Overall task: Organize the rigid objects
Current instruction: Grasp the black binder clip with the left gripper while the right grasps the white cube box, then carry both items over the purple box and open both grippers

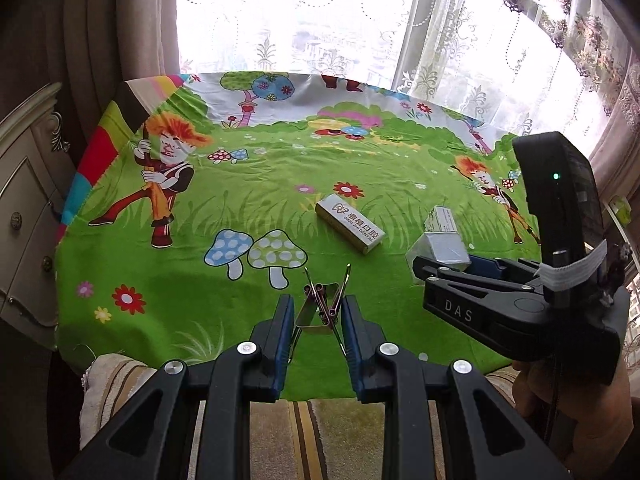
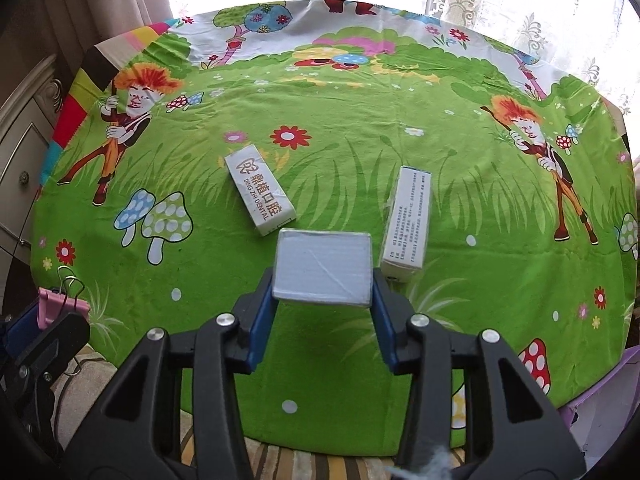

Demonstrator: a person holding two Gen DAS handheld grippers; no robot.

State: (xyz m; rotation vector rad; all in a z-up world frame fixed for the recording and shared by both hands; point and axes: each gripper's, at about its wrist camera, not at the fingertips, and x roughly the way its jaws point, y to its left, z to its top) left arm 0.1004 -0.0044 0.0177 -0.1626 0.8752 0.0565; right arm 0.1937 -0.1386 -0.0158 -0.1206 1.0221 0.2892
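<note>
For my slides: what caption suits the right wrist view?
Right gripper closing on a grey box beside two cartons on a cartoon tablecloth.

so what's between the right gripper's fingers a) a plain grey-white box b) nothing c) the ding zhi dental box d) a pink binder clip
a: the right gripper has its fingers on either side of the plain grey-white box; the dental box lies apart on the cloth.

Obstacles cluster at centre-right of the tablecloth (image 2: 360, 92): the dental box (image 2: 260, 192), the grey box (image 2: 322, 266) and the printed box (image 2: 408, 222) lie close together, with narrow gaps between. Far half and left side stand open for passage.
</note>
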